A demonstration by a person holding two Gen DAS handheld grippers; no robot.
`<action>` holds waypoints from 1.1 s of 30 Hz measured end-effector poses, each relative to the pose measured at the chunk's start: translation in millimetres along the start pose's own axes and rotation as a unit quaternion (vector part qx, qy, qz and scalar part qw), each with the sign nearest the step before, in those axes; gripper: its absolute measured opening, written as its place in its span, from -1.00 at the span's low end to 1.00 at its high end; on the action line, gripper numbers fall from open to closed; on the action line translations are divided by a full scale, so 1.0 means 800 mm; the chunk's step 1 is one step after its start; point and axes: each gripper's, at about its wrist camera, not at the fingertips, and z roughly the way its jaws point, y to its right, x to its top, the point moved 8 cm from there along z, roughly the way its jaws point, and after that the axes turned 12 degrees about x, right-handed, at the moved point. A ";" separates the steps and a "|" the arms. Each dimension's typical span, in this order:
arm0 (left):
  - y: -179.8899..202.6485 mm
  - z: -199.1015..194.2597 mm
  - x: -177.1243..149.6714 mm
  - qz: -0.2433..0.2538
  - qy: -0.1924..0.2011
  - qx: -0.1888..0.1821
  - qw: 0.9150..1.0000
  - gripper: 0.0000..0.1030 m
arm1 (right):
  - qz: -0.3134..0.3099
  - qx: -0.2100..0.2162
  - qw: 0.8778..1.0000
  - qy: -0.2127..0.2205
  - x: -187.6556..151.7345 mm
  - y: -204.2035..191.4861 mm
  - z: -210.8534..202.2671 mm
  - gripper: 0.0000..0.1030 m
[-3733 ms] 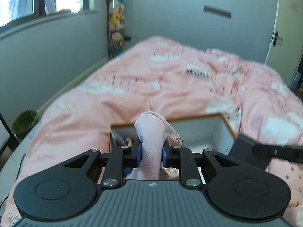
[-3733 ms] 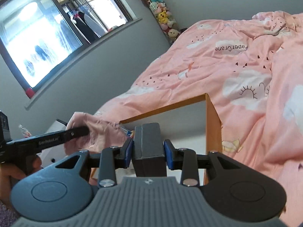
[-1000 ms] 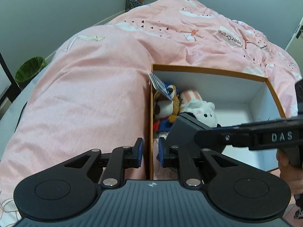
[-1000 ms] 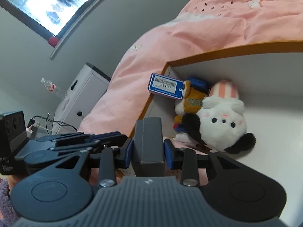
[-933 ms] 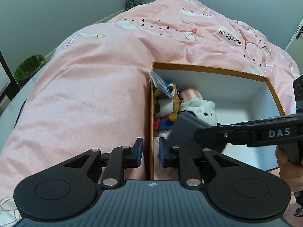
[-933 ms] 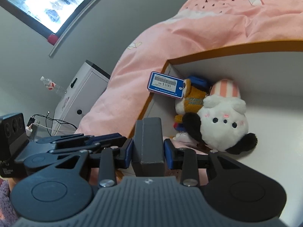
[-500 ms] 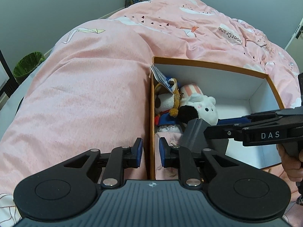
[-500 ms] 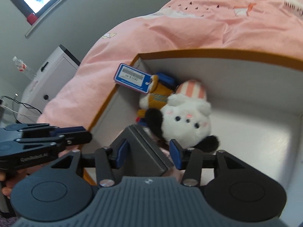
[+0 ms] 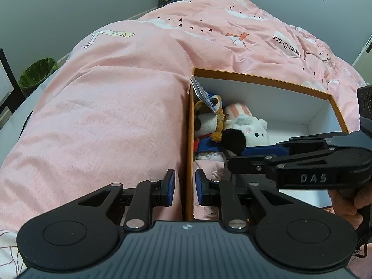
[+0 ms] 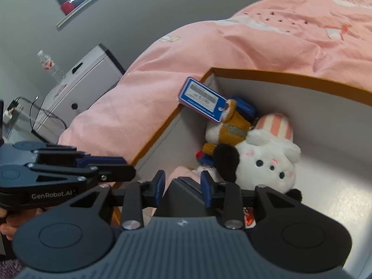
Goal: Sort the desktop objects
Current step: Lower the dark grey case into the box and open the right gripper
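Placement step, by appearance: the right gripper (image 10: 183, 187) lowers a dark grey box (image 10: 183, 195) into the orange-rimmed storage box (image 10: 290, 80), jaws closing, the box between them with a slight gap each side. Ahead lie plush toys (image 10: 267, 155). The left gripper (image 9: 184, 187), narrowly parted and empty, straddles the wall. Next: let go, withdraw.
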 end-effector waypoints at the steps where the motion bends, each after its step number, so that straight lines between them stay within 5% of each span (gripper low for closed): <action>1: 0.000 0.000 0.000 0.000 0.001 -0.002 1.000 -0.61 | 0.006 -0.004 1.000 0.002 0.001 0.003 -0.003 -0.11; 4: 0.001 0.000 -0.001 -0.001 0.002 -0.006 1.000 -0.61 | 0.017 -0.018 1.000 0.011 0.002 0.012 -0.022 -0.02; 7: 0.002 0.001 -0.001 -0.001 0.002 -0.007 1.000 -0.61 | 0.039 -0.032 0.999 0.016 -0.002 0.021 -0.045 0.36; 12: 0.004 0.003 -0.003 -0.001 -0.002 -0.006 1.000 -0.61 | 0.098 -0.027 0.995 -0.016 -0.027 0.040 -0.058 0.36; 16: 0.007 0.005 -0.005 -0.001 -0.006 -0.011 1.000 -0.61 | 0.133 0.008 0.990 -0.041 -0.047 0.038 -0.041 0.27; 22: 0.011 0.007 -0.007 0.002 -0.011 -0.022 1.000 -0.61 | 0.118 0.015 0.992 -0.030 -0.045 0.024 -0.023 -0.26; 33: 0.013 0.011 -0.010 0.014 -0.012 -0.012 1.000 -0.61 | 0.097 0.009 0.994 -0.048 -0.039 0.004 0.012 -0.26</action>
